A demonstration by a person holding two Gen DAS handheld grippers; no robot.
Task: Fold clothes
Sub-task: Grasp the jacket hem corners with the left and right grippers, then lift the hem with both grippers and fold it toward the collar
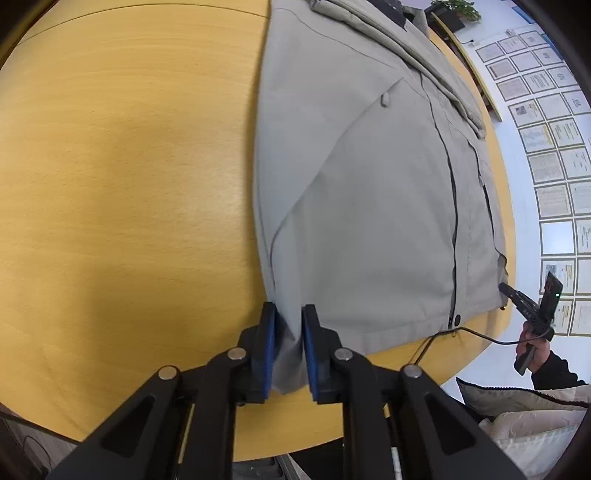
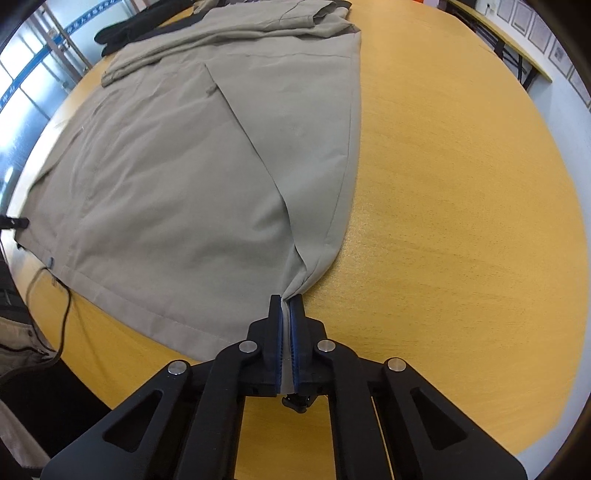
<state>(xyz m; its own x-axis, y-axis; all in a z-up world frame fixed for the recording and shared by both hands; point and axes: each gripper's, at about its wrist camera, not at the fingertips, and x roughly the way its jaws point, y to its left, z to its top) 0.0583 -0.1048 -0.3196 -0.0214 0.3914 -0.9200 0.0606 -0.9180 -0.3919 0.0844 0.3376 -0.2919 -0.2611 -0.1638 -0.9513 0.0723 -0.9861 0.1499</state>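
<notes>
beige jacket (image 1: 369, 206) spread flat on the wooden table (image 1: 129, 166), sleeves already folded across near the collar. bottom fold still to do. left gripper (image 1: 289, 314) nearly closed, pinching one hem corner; right gripper (image 2: 286, 301) clamped tight on the other hem corner. nearby: black cable (image 2: 64, 299) trailing by the hem, dark garment (image 2: 122, 33) beyond the collar, possibly in the way.
</notes>
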